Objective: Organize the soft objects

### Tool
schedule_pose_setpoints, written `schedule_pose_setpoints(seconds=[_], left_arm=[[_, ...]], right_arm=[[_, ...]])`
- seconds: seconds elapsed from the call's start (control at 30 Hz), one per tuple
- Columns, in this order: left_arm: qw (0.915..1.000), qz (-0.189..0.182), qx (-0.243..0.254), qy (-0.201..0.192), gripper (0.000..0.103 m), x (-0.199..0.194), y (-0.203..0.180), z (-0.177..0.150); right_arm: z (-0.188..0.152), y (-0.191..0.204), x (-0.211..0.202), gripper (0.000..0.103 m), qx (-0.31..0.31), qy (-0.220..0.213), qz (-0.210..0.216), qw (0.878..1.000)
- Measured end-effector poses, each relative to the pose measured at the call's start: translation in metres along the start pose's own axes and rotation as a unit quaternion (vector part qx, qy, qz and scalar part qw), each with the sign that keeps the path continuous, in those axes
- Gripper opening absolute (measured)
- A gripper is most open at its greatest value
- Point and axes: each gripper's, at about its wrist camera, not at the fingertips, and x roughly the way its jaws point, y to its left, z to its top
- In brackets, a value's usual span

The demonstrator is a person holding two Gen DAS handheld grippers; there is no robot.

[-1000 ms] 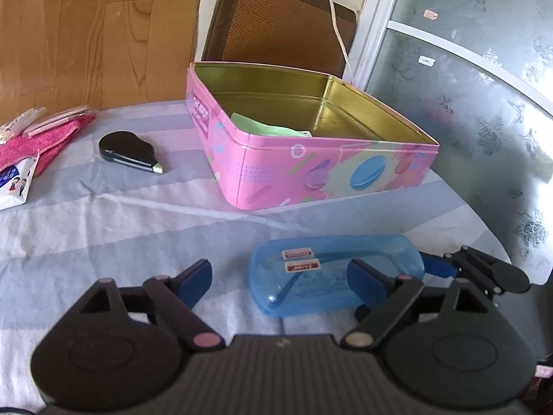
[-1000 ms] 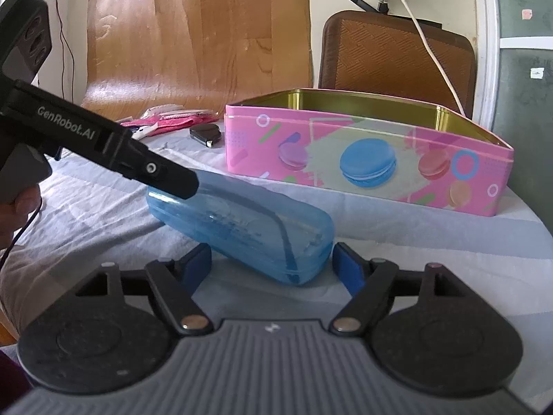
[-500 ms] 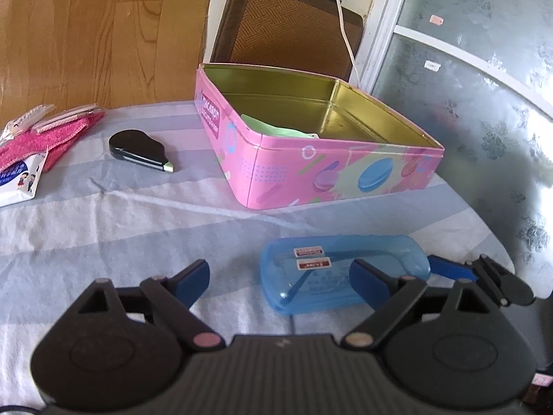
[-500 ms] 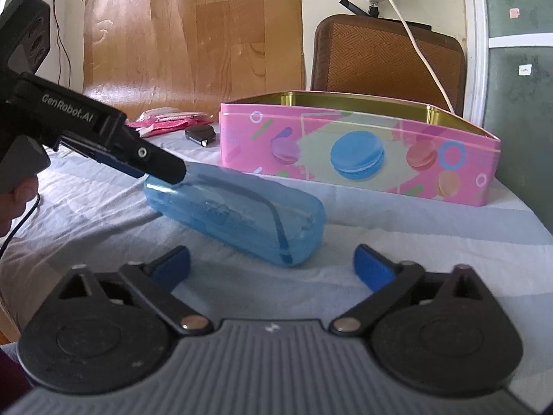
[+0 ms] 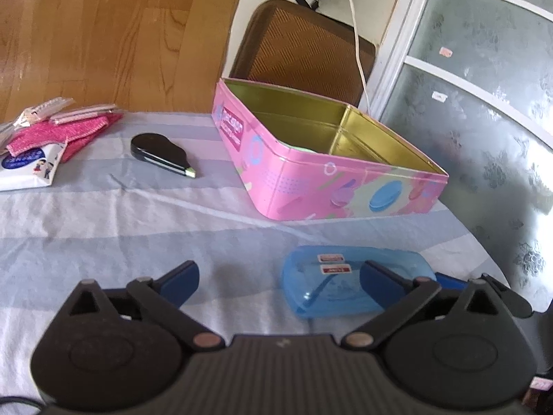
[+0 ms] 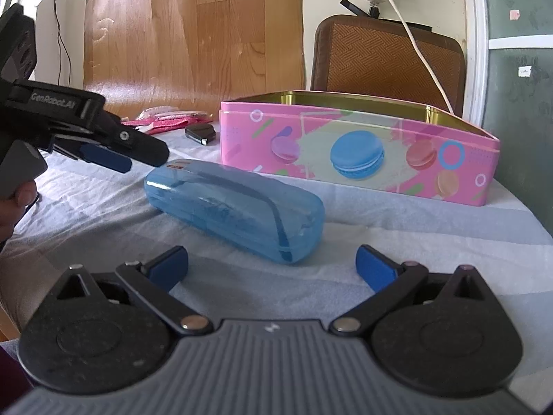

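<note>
A translucent blue glasses case (image 5: 331, 287) (image 6: 235, 207) lies on the striped tablecloth in front of an open pink tin (image 5: 311, 186) (image 6: 359, 152). My left gripper (image 5: 278, 275) (image 6: 141, 157) hovers over the case's left end, its jaws opening, its right finger in front of the case and no pad pressing on it. My right gripper (image 6: 273, 259) stands open just short of the case's near end, touching nothing. A pink towel (image 5: 62, 131), packets and a tissue pack (image 5: 27, 166) lie at the far left. Something pale green (image 5: 297, 147) shows inside the tin.
A black teardrop-shaped gadget (image 5: 159, 154) lies between the towel and the tin. A brown chair back (image 5: 304, 52) stands behind the tin, with a white cable hanging over it. The table's rounded edge falls away on the right, beside a frosted glass door (image 5: 484, 103).
Both grippers have opened wider around the blue case. The right gripper's pads, which flanked the case's near end, now stand well apart from it. The left gripper has shifted a little left.
</note>
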Motion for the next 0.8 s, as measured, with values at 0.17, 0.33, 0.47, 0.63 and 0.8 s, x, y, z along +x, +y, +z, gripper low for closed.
schedule_pose_setpoints(seconds=[0.17,0.33,0.47,0.63,0.8], left_arm=[[0.9999,-0.002,0.001,-0.017,0.103,-0.005,0.009,-0.003],[0.9995,-0.01,-0.027,-0.011,0.103,-0.006,0.027,-0.003],[0.9991,-0.007,-0.038,-0.016,0.102,-0.006,0.041,-0.006],[0.9982,-0.025,-0.045,-0.031,0.102,-0.008,0.049,-0.01],[0.9961,-0.045,-0.065,-0.039,0.102,-0.011,0.057,-0.011]], right_arm=[[-0.001,0.0,0.0,0.103,-0.001,0.001,-0.003,1.0],[0.001,0.0,0.001,0.103,-0.001,0.003,-0.004,1.0],[0.002,0.001,0.002,0.103,0.0,0.007,-0.005,1.0],[0.004,0.001,0.003,0.103,-0.001,0.015,-0.004,1.0],[0.003,0.001,0.002,0.103,-0.002,0.013,-0.005,1.0]])
